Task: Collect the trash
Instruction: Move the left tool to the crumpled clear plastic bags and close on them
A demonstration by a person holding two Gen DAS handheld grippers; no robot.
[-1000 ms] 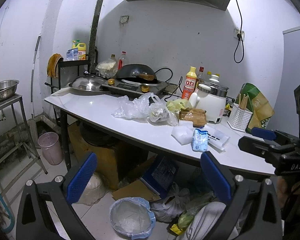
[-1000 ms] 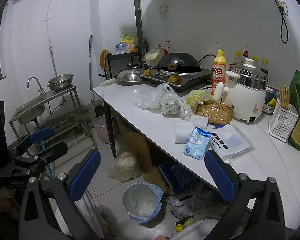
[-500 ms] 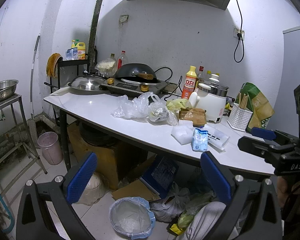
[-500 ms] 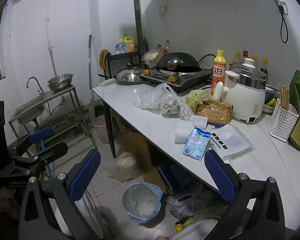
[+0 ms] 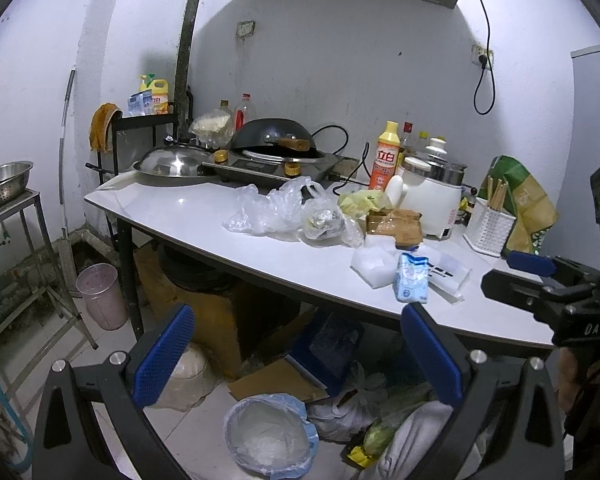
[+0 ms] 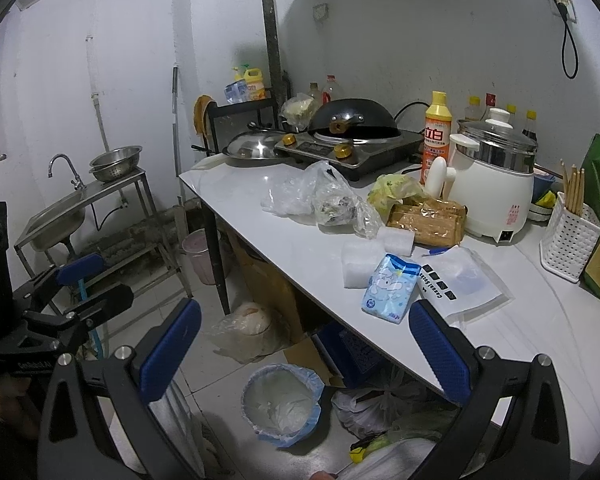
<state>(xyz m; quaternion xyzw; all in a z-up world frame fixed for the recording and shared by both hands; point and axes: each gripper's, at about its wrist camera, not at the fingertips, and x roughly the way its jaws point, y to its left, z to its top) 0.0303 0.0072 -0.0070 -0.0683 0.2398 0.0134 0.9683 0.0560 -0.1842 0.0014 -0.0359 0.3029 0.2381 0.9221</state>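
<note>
Trash lies on the white counter [image 5: 188, 212]: clear plastic bags [image 5: 272, 210], a bag of scraps [image 6: 336, 206], a yellow-green bag [image 6: 394, 190], white foam pieces [image 6: 360, 264], a blue tissue pack [image 6: 390, 288] and a clear printed pouch [image 6: 464, 282]. A bin with a blue liner [image 5: 270, 436] stands on the floor under the counter; it also shows in the right wrist view [image 6: 282, 402]. My left gripper [image 5: 298, 356] is open and empty, well short of the counter. My right gripper [image 6: 306, 350] is open and empty, above the bin.
A stove with a black wok [image 5: 274, 140], a steel lid [image 5: 172, 164], a rice cooker [image 6: 494, 184], a detergent bottle [image 6: 436, 136] and a chopstick basket [image 6: 568, 246] crowd the counter's back. A steel sink stand [image 6: 60, 216] is at the left. Boxes and bags [image 5: 340, 412] lie under the counter.
</note>
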